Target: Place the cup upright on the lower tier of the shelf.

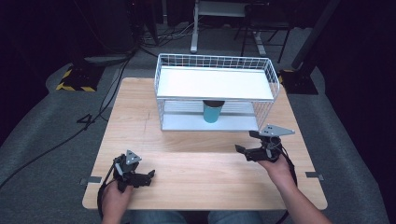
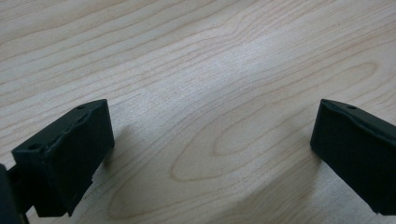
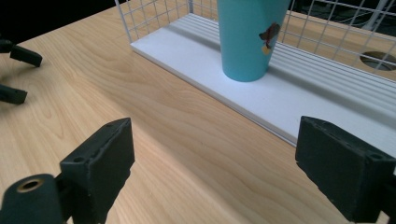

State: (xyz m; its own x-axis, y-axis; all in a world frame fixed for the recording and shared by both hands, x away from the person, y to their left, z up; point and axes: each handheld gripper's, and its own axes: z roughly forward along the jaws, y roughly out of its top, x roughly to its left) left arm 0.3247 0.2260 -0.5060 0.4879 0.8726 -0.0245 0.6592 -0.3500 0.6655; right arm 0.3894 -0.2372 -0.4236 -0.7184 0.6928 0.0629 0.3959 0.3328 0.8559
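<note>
Teal cup (image 3: 247,37) stands upright on the white wire rack's (image 1: 215,84) lower shelf, ahead of the right tongs (image 3: 212,161). Both right and left tongs (image 2: 212,149) gape empty over the wooden counter (image 1: 140,121).

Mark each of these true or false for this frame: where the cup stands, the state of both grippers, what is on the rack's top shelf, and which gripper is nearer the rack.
1. The teal cup stands upright on the lower shelf of the white wire rack. True.
2. The right gripper is shut on the cup. False: it is open, empty, above the wooden table.
3. The left gripper is open. True.
4. The cup sits on the rack's top shelf. False: nothing rests there.
5. The left gripper is nearer the rack. False: the right one is.
</note>
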